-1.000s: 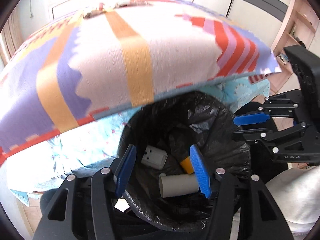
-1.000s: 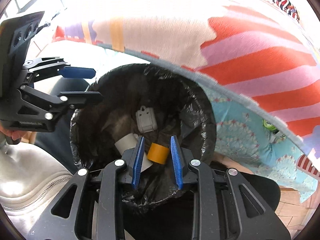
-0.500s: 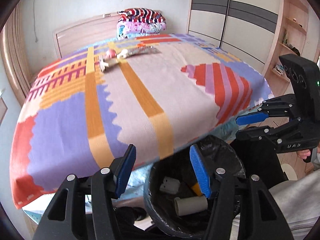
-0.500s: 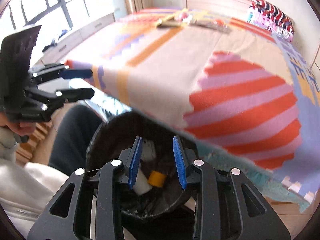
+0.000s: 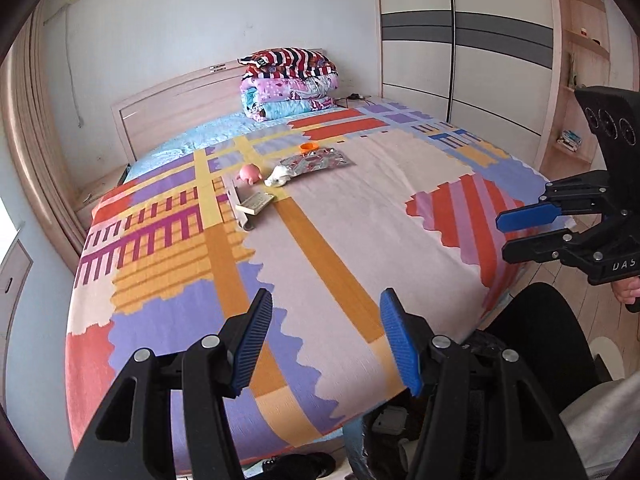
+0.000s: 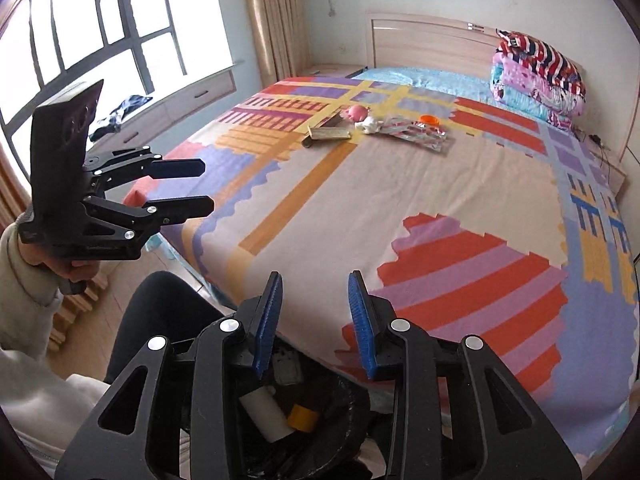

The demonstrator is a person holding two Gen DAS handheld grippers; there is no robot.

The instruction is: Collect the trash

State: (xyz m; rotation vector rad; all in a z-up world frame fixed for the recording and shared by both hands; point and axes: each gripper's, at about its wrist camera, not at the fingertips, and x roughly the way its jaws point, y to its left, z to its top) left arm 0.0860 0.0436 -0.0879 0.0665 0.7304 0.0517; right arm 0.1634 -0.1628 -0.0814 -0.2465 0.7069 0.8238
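Observation:
Far across the bed [image 5: 320, 240] lies the trash: a silver foil wrapper [image 5: 316, 162], a crumpled white piece [image 5: 278, 176], an orange lid [image 5: 309, 146], a pink toy [image 5: 250, 172] and a flat box [image 5: 256, 203]. My left gripper [image 5: 326, 300] hangs open and empty over the bed's near edge. The right gripper [image 6: 315, 284] is also empty, its jaws opening. Below it the black-lined bin [image 6: 344, 396] holds a pale tube [image 6: 266, 416], an orange tape roll [image 6: 303, 416] and a grey box [image 6: 286, 368]. Each gripper shows in the other's view: right [image 5: 502, 237], left [image 6: 206, 185].
Folded quilts [image 5: 290, 80] are stacked at the headboard. A wardrobe [image 5: 460, 40] and shelves stand on the right, a window [image 6: 100, 40] with a low sill on the left. The person's dark trouser leg [image 6: 160, 312] is beside the bin. A dark shoe [image 5: 300, 464] lies under the bed's edge.
Both grippers have risen from just over the bin's mouth to above the bed's edge, so the whole bed now shows. The right jaws have widened a little.

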